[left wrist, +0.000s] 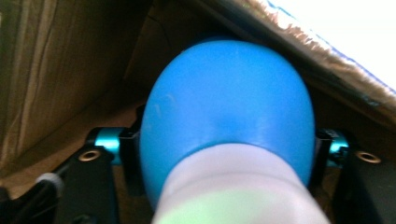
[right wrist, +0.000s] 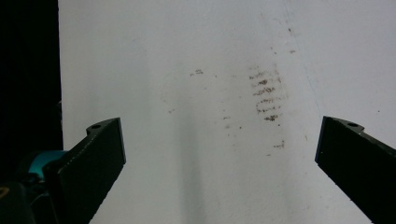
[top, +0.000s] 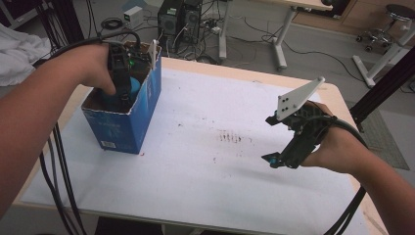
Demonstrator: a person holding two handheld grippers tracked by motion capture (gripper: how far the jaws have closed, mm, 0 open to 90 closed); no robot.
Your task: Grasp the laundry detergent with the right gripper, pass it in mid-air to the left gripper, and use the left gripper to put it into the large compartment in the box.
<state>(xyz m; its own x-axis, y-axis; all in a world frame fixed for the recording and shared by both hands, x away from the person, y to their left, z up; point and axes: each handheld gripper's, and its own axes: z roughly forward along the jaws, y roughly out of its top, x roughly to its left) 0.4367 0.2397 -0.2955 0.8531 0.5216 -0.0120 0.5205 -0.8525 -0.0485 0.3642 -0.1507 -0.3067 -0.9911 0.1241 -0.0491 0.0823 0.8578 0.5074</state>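
High view: left gripper (top: 120, 93) is seen lowered into a box (top: 128, 122) at the table's (top: 205, 161) far left, with a blue bulb (top: 132, 88) between its jaws.
Left gripper view: the bulb (left wrist: 229, 107), blue with a pale neck toward the camera, is seen sitting inside the brown cardboard box (left wrist: 56, 70), close under one wall; a black jaw is seen hard against each side of it, jaws part open, and whether the pads still press cannot be told. Right gripper (top: 274, 159) is held low over the white sheet (top: 195, 107) at the near right, well apart from the box; in the right gripper view its jaws are spread wide with nothing between them, over brown smudges (right wrist: 267, 95) on the sheet.
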